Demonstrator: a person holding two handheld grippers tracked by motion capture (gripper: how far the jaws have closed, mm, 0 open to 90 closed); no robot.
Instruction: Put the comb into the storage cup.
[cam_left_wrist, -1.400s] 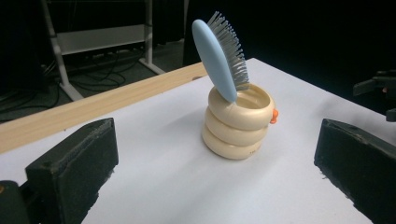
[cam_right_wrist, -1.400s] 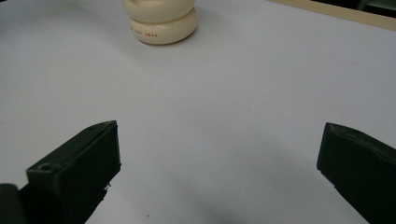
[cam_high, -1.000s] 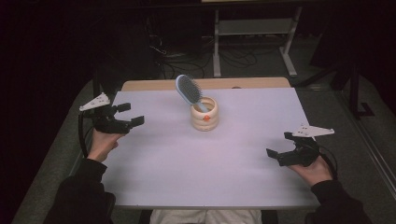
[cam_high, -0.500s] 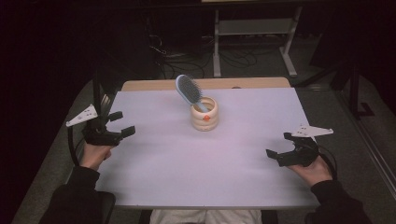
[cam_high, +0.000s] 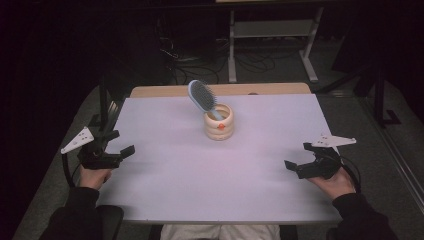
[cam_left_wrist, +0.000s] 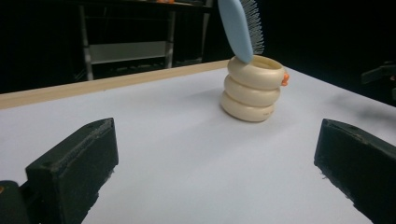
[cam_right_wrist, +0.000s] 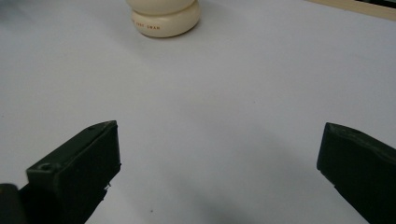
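A cream ribbed holder (cam_high: 219, 123) stands upright at the back middle of the white table (cam_high: 210, 175), with a light blue hairbrush (cam_high: 202, 97) leaning out of it, bristle head up. The holder (cam_left_wrist: 252, 88) and hairbrush (cam_left_wrist: 240, 27) lie ahead of my left gripper (cam_left_wrist: 219, 177), whose jaws stand wide apart and hold nothing. At the table's left edge rests that left gripper (cam_high: 120, 143). Near the right edge my right gripper (cam_high: 299, 161) is open and empty. The holder's base (cam_right_wrist: 164, 18) sits at the top of the right gripper view.
A wooden strip (cam_high: 220, 90) runs along the table's far edge. Behind it stand a metal shelf frame (cam_high: 272, 37) and tangled cables (cam_high: 200, 62) on the dark floor. An orange spot (cam_high: 220, 126) marks the holder's front.
My left gripper has drawn back toward the person and out to the table's left edge. The right gripper, holder and hairbrush have stayed put.
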